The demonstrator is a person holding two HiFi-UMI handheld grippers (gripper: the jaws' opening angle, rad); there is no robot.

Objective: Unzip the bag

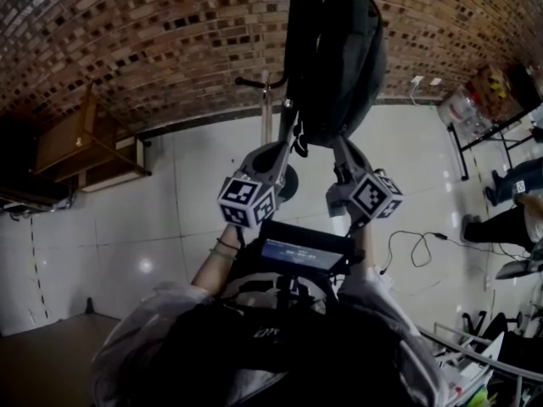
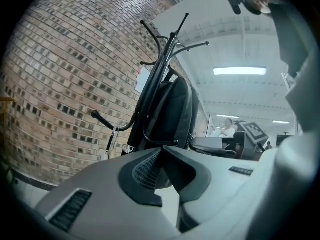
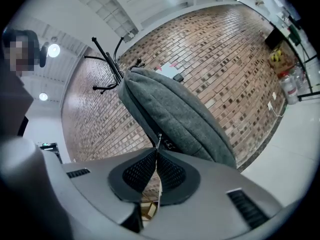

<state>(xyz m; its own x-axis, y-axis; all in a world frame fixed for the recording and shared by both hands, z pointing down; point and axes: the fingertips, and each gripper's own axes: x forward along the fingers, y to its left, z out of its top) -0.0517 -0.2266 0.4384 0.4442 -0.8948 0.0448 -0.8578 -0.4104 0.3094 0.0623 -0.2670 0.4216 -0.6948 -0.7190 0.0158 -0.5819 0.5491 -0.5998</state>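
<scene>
One bag [image 1: 339, 58] hangs vertical, left hand-held gripper [image 2: 162, 149] pinching it, right hand-held gripper [image 3: 157, 150] pinching zipper pull [image 3: 159, 139].

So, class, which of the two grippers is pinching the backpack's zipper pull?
The right gripper: a thin metal zipper pull runs between its shut jaws; the left gripper shows none.
</scene>
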